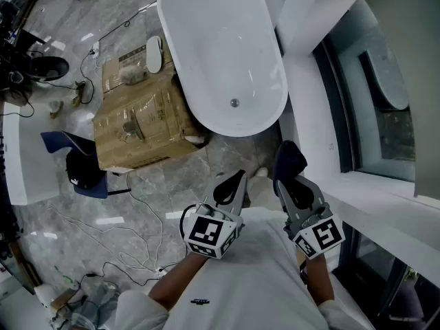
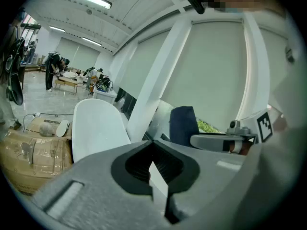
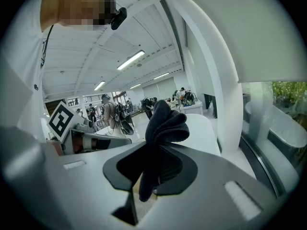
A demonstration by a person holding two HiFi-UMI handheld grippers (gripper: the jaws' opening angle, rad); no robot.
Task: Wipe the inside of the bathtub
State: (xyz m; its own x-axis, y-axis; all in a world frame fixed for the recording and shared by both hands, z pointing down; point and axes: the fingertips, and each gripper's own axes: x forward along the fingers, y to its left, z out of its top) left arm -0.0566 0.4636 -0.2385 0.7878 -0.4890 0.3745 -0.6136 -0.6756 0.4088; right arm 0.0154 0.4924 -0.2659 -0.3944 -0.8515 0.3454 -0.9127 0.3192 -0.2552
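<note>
1. Left gripper (image 1: 232,184): close in front of the person's white shirt (image 1: 240,280). I read its jaws as drawn together to a thin slit, with nothing between them.
2. Right gripper (image 1: 291,179): just beside the left one, level with it. Its jaws are clamped on a dark cloth (image 3: 165,123), which bunches up above the tips and hangs a little below them.
3. Floor (image 1: 172,184): grey marble under both grippers. I note loose cables (image 1: 130,218) to the left of the left gripper.
4. Box (image 1: 137,126): cardboard, wrapped in clear film, ahead and left of the left gripper, touching the tub's side. A white oval object (image 1: 155,53) lies on its far end.
5. Tub (image 1: 220,40): white, oval, ahead of both grippers and apart from them. Its near end is closest to the cloth and its drain (image 1: 234,102) sits toward that end. I see nothing lying inside.
6. Column (image 1: 309,19): white, ahead of the right gripper, slanting along the tub's right side against the window.
</note>
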